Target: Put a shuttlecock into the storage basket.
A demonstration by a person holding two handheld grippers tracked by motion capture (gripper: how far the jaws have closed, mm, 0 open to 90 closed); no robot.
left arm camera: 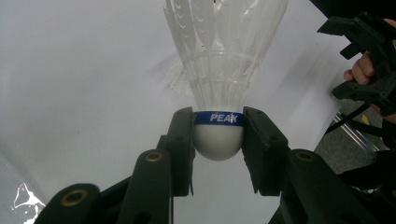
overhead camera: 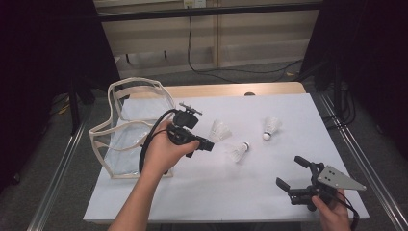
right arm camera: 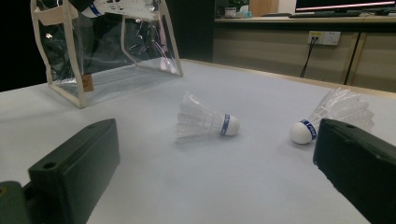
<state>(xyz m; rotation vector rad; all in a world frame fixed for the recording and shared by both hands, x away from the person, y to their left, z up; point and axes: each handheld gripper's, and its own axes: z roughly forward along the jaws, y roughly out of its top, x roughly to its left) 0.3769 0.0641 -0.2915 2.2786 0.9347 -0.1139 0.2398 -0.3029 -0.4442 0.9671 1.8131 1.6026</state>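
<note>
My left gripper point(overhead camera: 209, 139) hovers above the middle of the white table point(overhead camera: 202, 192), shut on the white cork of a shuttlecock point(overhead camera: 221, 130). In the left gripper view both pads clamp the cork of that shuttlecock point(left arm camera: 218, 140) just below its blue PEAK band, and the feathers fan away from the camera. Two more shuttlecocks lie on the table: one point(overhead camera: 239, 151) near the centre and one point(overhead camera: 271, 127) farther right. At the front right, my right gripper point(overhead camera: 291, 172) stands open with nothing between its fingers. The right gripper view shows the two lying shuttlecocks point(right arm camera: 205, 122) point(right arm camera: 334, 114) ahead of its wide-apart jaws.
A clear plastic bag with cream trim point(overhead camera: 130, 130) stands open on the table's left edge; it is also in the right gripper view point(right arm camera: 102, 51). The tabletop point(right arm camera: 243, 186) between the right gripper and the shuttlecocks is bare. Metal rails run along both sides of the table.
</note>
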